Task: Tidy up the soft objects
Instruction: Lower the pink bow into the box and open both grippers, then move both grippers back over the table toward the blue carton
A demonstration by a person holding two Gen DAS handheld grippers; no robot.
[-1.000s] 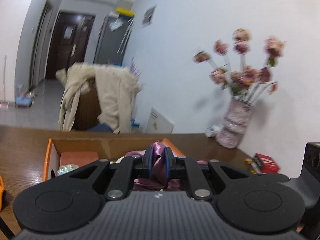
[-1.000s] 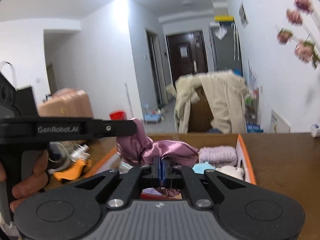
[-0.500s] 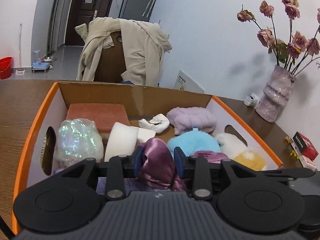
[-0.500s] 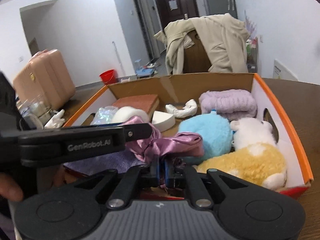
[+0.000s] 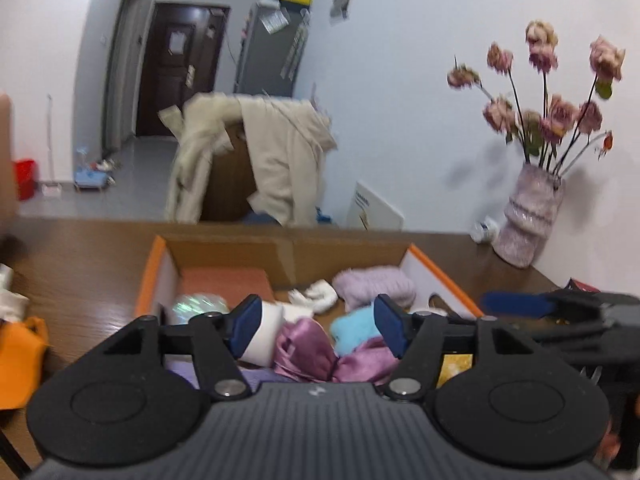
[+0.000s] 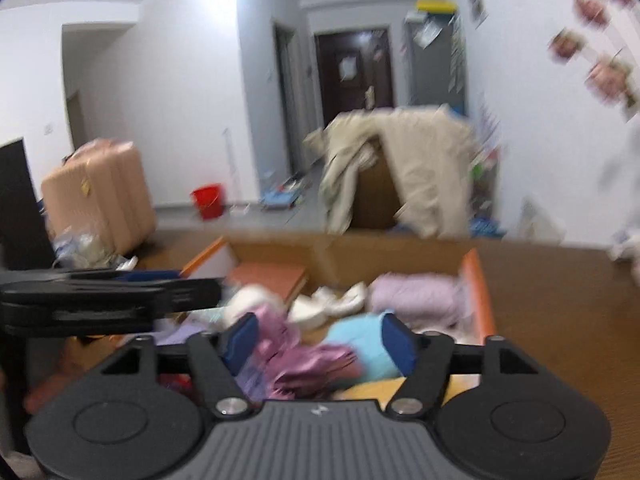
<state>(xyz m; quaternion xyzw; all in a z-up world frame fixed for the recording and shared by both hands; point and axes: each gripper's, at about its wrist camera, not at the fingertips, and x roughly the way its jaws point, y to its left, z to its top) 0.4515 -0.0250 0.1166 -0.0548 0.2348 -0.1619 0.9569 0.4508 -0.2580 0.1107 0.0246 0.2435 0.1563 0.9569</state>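
Note:
An orange-rimmed cardboard box [image 5: 150, 276] sits on the wooden table and holds several soft things. A shiny mauve satin cloth [image 5: 320, 354] lies loose at the box's near end, also in the right wrist view [image 6: 304, 362]. Behind it are a blue plush [image 5: 352, 328], a lilac knit [image 5: 376, 286], a white roll [image 5: 266, 336] and an orange sponge block [image 5: 226, 280]. My left gripper [image 5: 318, 326] is open above the cloth, holding nothing. My right gripper [image 6: 318, 342] is open above it too, and empty.
A vase of dried pink roses [image 5: 528, 220] stands at the table's back right by the wall. An orange object [image 5: 20, 356] lies left of the box. A chair draped with a beige coat [image 5: 256, 164] is behind the table. A pink suitcase [image 6: 96, 196] stands far left.
Both grippers let go of the satin cloth, which now lies in the box. Both jaws opened wide and the grippers lifted and drew back from the box.

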